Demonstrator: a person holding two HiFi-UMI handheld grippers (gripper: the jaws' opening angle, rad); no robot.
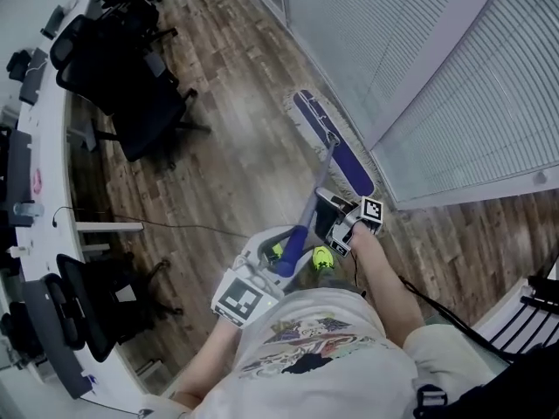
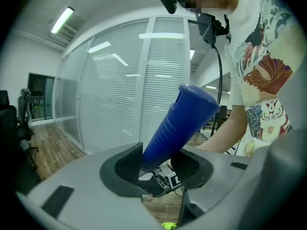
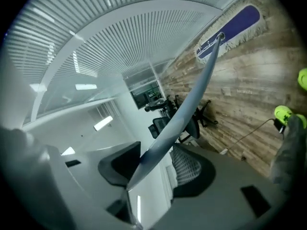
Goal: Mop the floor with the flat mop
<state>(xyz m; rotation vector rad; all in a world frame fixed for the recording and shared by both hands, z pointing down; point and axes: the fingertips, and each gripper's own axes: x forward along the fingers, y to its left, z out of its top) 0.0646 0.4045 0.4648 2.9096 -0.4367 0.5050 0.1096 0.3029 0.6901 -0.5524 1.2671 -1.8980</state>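
The mop head [image 1: 334, 144], in the upper middle of the head view, is deep purple-blue with a cream fringe. The handle grip [image 2: 180, 128] is bright blue with fine ribs, and the pole [image 3: 184, 109] is pale silver-grey. My left gripper [image 2: 160, 166] and my right gripper [image 3: 153, 166] are light grey with black textured pads. The marker cube [image 1: 240, 299] is white with black squares. The floor [image 1: 236, 164] shows brown wood planks. My shoes [image 1: 322, 257] are neon yellow-green, the chairs [image 1: 122, 68] are black, and my shirt [image 1: 349, 365] is white with a red and dark print.
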